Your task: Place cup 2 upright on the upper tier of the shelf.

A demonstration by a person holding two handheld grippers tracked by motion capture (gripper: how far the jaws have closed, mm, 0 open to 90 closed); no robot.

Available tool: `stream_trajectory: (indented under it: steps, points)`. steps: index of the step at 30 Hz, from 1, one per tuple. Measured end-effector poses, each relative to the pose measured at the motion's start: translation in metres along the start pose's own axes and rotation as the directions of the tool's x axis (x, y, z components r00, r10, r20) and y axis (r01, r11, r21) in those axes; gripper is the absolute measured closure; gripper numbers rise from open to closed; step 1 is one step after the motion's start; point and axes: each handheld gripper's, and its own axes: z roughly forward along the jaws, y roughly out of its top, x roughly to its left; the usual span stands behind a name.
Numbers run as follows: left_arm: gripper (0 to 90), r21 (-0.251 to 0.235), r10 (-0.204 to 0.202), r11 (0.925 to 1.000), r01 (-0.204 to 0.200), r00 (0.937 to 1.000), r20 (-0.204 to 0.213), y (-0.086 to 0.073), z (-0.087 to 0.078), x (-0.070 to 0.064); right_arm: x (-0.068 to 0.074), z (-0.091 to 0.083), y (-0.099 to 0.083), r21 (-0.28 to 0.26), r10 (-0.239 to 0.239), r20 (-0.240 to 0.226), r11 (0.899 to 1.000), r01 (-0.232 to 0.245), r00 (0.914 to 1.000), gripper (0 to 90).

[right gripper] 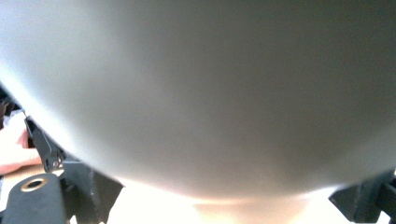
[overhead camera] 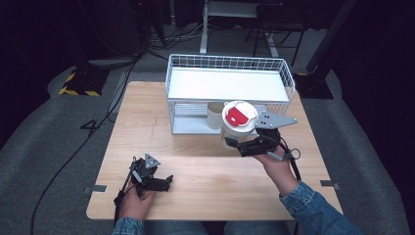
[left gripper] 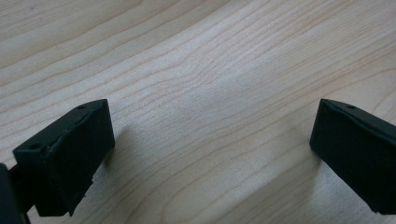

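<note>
We see the desk brightly and evenly lit from above, the room behind it dark. Beneath the left tool soft shadows fall, wood grain sharp. Against the right tool the cup is a blurred grey mass, with overexposed glare below it.

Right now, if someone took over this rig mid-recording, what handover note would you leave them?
Right gripper: shut on the white cup with the red-tabbed lid, held in front of the white wire rack.
Left gripper: open, holding nothing, low over the wooden table near its front edge.
Done: lidded cup picked up. A second, open white cup stands in the rack's lower tier.
Left: probably place the lidded cup in the rack, then release.
</note>
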Motion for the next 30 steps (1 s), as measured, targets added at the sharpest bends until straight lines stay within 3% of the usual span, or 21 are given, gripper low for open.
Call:
stream_trajectory:
  steps: [21, 30]
  points:
    - [0.4, 0.001, -0.001, 1.0, 0.001, 1.0, -0.003, 0.0, 0.0, 0.0, -0.022, 0.008, 0.065, -0.01, -0.02, 0.044, 1.0, 0.02, 0.9989, 12.7]
    - [0.4, 0.002, -0.002, 1.0, 0.002, 1.0, -0.002, 0.0, 0.0, 0.0, -0.04, 0.016, 0.088, -0.011, 0.016, 0.062, 1.0, -0.016, 0.9979, 12.7]
